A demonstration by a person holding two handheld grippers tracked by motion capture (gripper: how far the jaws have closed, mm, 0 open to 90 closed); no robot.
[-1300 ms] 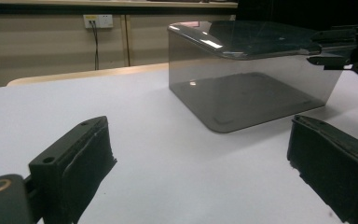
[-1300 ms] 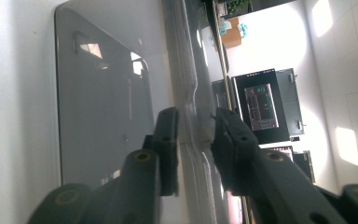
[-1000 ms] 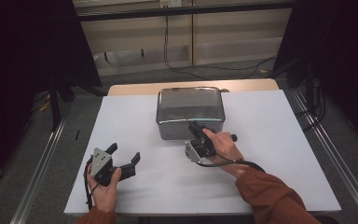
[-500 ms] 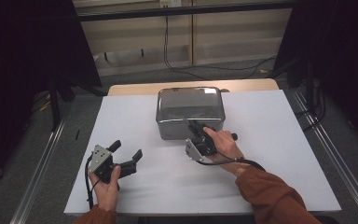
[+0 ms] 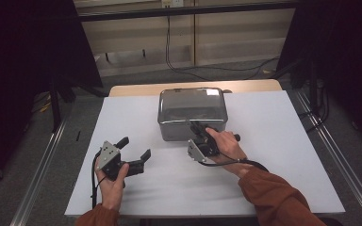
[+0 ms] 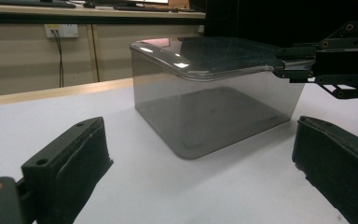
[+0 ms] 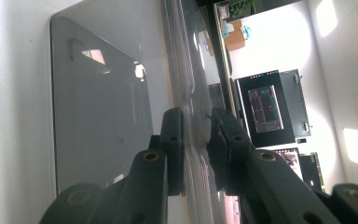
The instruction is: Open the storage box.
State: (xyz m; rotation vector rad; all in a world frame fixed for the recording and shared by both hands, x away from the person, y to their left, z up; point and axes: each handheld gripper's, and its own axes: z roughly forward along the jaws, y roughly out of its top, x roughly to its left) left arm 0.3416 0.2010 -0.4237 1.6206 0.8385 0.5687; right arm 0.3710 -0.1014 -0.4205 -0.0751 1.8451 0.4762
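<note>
Smoky translucent plastic box sits mid-table, far half of white table top; its lid is on, flush on rim as far as visible. R gripper is turned sideways w/ jaws clamped on lid's near edge, one above and one below, prob. to peel lid up. L gripper is well apart on near-left side, jaws wide, nothing between, aimed at box; likely waiting to brace it. Count: 1 box, 1 lid, 2 grippers.
</note>
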